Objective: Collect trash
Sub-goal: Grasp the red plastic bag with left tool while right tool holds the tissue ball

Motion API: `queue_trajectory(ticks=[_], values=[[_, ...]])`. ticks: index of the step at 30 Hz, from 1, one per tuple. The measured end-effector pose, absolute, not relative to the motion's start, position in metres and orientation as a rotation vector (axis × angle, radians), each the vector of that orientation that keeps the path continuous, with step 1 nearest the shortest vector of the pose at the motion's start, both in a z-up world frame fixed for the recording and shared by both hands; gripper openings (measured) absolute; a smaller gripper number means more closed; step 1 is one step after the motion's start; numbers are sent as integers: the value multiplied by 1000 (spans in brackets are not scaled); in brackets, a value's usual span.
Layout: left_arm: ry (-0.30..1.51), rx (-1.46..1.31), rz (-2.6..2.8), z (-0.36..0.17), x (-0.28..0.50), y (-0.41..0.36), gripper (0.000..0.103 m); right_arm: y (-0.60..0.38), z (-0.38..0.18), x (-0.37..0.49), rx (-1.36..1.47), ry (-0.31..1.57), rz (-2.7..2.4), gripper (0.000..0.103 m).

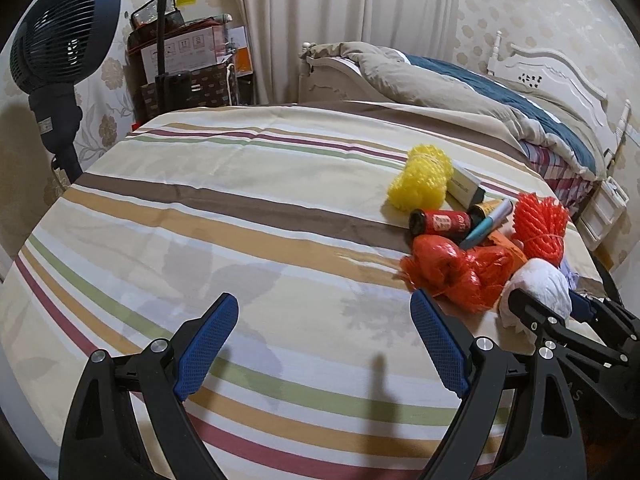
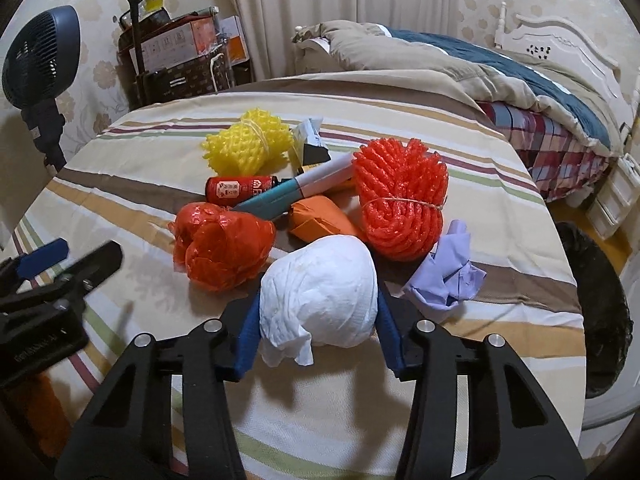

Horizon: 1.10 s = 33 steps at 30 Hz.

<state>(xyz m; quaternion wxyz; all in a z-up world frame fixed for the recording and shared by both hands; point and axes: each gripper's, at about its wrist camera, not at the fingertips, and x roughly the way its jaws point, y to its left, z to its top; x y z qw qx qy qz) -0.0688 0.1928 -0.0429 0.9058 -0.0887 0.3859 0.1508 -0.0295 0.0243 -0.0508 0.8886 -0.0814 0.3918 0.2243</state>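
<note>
Sitting squarely between the right claw's (image 2: 318, 336) blue pads, which pinch its sides, the white paper wad (image 2: 320, 300) rests on the striped counter (image 2: 500, 320), while the left claw (image 1: 324, 344) gapes empty beside it.

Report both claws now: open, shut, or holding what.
Left claw: open, nothing between its fingers.
Right claw: shut on the white crumpled tissue wad.
</note>
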Motion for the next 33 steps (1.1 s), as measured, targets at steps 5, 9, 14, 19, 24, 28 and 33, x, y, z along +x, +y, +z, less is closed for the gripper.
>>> queue_trajectory(ticks=[5, 9, 14, 19, 24, 28, 33], values=[[796, -179, 285, -43, -67, 182, 87, 13, -39, -35, -145, 781, 461, 47], [793, -176, 256, -43, -66, 171, 87, -4, -29, -40, -129, 749, 440, 47], [795, -168, 218, -43, -60, 154, 87, -33, -23, -39, -93, 736, 387, 47], [798, -149, 192, -44, -48, 136, 87, -64, -25, -30, -66, 732, 314, 47], [806, -126, 187, -46, -36, 123, 87, -97, -31, -19, -22, 745, 250, 47], [835, -116, 207, -51, -21, 119, 87, -112, -38, -13, 3, 762, 232, 47], [916, -162, 214, -60, -6, 129, 87, -115, -44, -9, 9, 776, 241, 48]])
